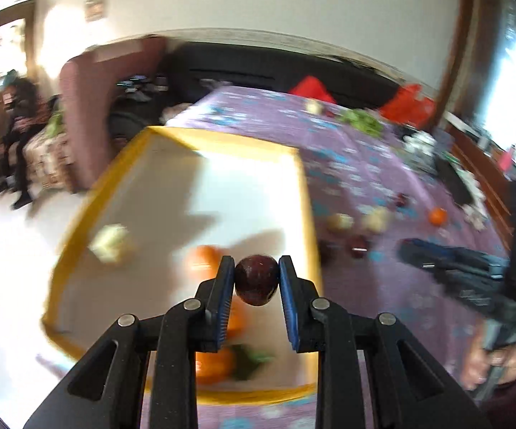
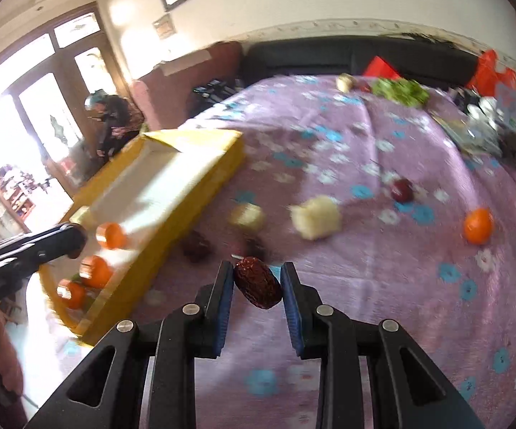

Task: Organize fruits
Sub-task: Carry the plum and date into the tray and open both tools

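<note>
Both views are smeared w/ motion blur, so small items are hard to read. Left gripper (image 1: 257,279) is clamped on a dark red round fruit (image 1: 257,279), pads touching both sides, held above the yellow-rimmed tray (image 1: 306,214); its fingers hide part of the oranges (image 1: 215,364) lying in the tray's near end, and a pale chunk (image 1: 109,243) in the tray is too blurred to name. Right gripper (image 2: 257,286) is closed on a wrinkled dark date (image 2: 258,282), held over the purple floral cloth (image 2: 401,304), beside the tray's near corner. In the right wrist view the left gripper is cut off at the frame's left edge, its tip over the tray. On the cloth, apart from each other: two pale lumps (image 2: 317,218), a red fruit (image 2: 402,190), a lone orange (image 2: 478,226), and two dark blobs (image 2: 195,245) just beside the tray wall, prob. more dates but can't tell. Green leaves (image 2: 399,91) and red bags (image 2: 490,71) sit at the far edge; clutter at far right is unreadable. A person (image 2: 115,121) in the background is dim. The tray's middle is bare; the cloth at near right is open.
</note>
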A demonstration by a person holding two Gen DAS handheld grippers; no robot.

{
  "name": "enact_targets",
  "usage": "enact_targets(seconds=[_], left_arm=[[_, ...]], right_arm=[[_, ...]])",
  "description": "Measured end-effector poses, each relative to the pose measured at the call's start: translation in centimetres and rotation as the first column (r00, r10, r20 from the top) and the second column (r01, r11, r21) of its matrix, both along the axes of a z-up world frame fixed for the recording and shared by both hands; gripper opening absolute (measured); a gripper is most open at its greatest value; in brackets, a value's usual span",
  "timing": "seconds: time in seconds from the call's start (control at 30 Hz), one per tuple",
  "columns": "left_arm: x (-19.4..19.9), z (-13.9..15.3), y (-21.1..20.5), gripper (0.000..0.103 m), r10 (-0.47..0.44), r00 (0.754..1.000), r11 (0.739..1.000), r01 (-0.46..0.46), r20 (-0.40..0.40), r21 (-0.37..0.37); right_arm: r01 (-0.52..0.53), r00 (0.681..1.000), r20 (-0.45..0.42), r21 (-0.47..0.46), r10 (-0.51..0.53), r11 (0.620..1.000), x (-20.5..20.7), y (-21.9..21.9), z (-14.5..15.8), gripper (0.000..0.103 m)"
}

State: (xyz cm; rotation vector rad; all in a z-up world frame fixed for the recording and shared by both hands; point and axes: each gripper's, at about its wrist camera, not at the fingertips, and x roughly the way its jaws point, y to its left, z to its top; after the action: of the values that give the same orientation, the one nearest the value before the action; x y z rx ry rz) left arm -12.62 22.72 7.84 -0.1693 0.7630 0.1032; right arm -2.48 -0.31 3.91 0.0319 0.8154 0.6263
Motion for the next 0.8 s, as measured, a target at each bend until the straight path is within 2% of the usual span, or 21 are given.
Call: enact_targets(seconds=[0.23,0.47,0.63,0.7,0.73,0.77,0.8], left_arm=[[-1.0,-2.2,7.6,0.024,0.184,0.982,0.982,-0.186,-0.051,-0.044],[-0.6,-4.1,10.2,0.025,0.205,0.974,0.975,-0.211,-0.101,-0.062],[-0.9,-4.2,10.3,0.026,0.205,0.973,0.975,-0.213,-0.104,-0.067],[-1.3,-4.0,10.3,0.039,0.207,0.974,0.974,-0.214,-0.095,-0.079],[-1.5,-3.7,10.3,0.056,0.213,0.973,0.971,-0.22,-0.084,-0.088],[-1.9,-3.3,10.4,0.066,0.22,0.973,0.969,-0.227,-0.072,-0.095],[-2.2,-2.9,10.4,0.066,0.223,0.973,0.968,-0.227,-0.054,-0.104]], right_arm=[[-0.159,0.987,-0.032,0.047,0.16,0.986,-0.7,7.5,2.8,0.03],[-0.246,0.967,-0.076,-0.041,0.242,0.969,-0.7,15.9,0.8,0.031],[-0.241,0.968,-0.097,-0.101,0.231,0.965,-0.8,18.1,-1.4,0.031],[-0.232,0.971,-0.089,-0.122,0.223,0.965,-0.9,18.2,-1.7,0.031],[-0.228,0.972,-0.083,-0.13,0.218,0.965,-0.9,18.0,-1.7,0.031],[-0.22,0.974,-0.074,-0.136,0.212,0.966,-1.1,17.9,-1.6,0.031],[-0.214,0.976,-0.072,-0.135,0.206,0.967,-1.1,17.9,-1.6,0.031]])
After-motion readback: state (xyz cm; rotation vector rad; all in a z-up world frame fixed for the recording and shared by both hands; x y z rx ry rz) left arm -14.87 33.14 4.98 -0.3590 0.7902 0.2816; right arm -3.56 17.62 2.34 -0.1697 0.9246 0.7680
